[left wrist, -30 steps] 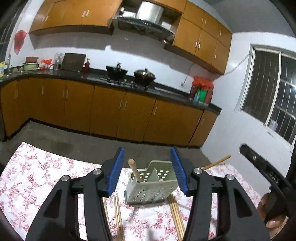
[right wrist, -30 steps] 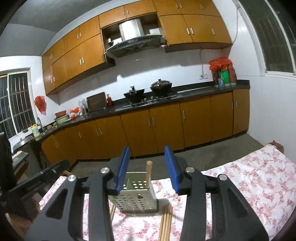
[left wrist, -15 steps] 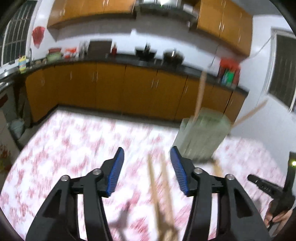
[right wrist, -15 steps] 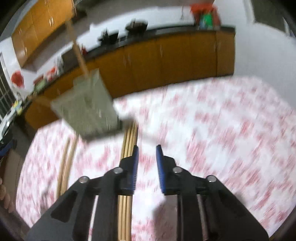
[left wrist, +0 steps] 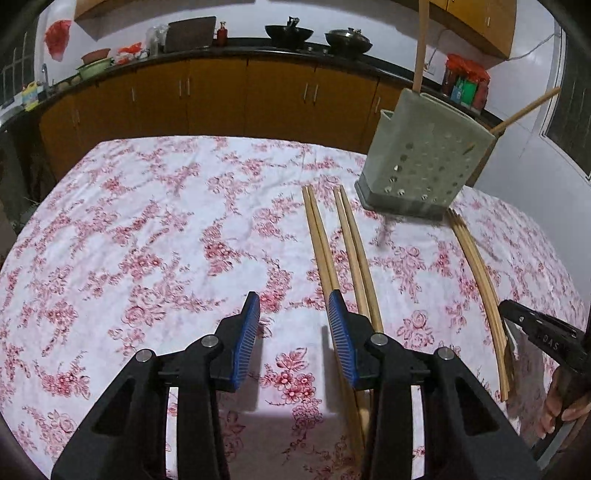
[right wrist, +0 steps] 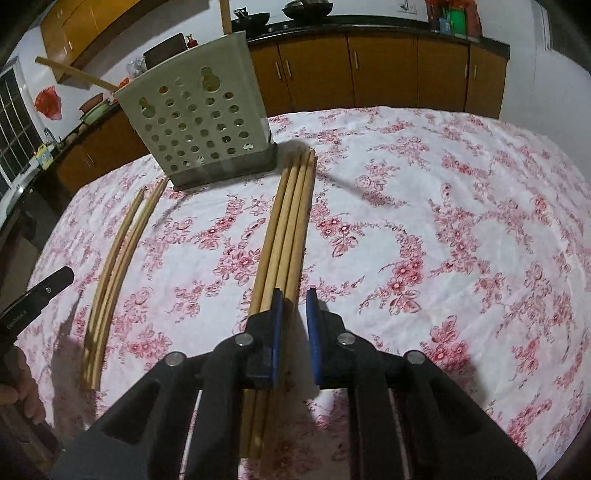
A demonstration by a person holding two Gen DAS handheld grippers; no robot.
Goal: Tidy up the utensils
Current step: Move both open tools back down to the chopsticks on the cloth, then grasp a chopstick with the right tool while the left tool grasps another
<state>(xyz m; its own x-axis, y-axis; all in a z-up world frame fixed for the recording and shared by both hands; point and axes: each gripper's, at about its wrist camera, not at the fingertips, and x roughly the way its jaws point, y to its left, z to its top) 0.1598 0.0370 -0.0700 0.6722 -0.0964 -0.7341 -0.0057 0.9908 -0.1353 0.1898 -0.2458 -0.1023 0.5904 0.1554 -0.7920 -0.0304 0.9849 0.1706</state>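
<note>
Two grippers poised: my left gripper (left wrist: pixel 293 314) closing on nothing; my right gripper (right wrist: pixel 294 308) shut, empty, chopsticks (right wrist: pixel 286 236) just left. Next, reopen and grasp.

A home kitchen: orange-brown cabinets (left wrist: pixel 221 92), dark countertop (left wrist: pixel 240 55) with woks (left wrist: pixel 289 32), floral-clothed table (left wrist: pixel 147 240).

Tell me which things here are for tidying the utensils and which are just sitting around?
For the job: chopsticks lying on the table, the holed utensil holder, the left gripper and right gripper.

Just there: flowery tablecloth, pots on the counter, red bag.
</note>
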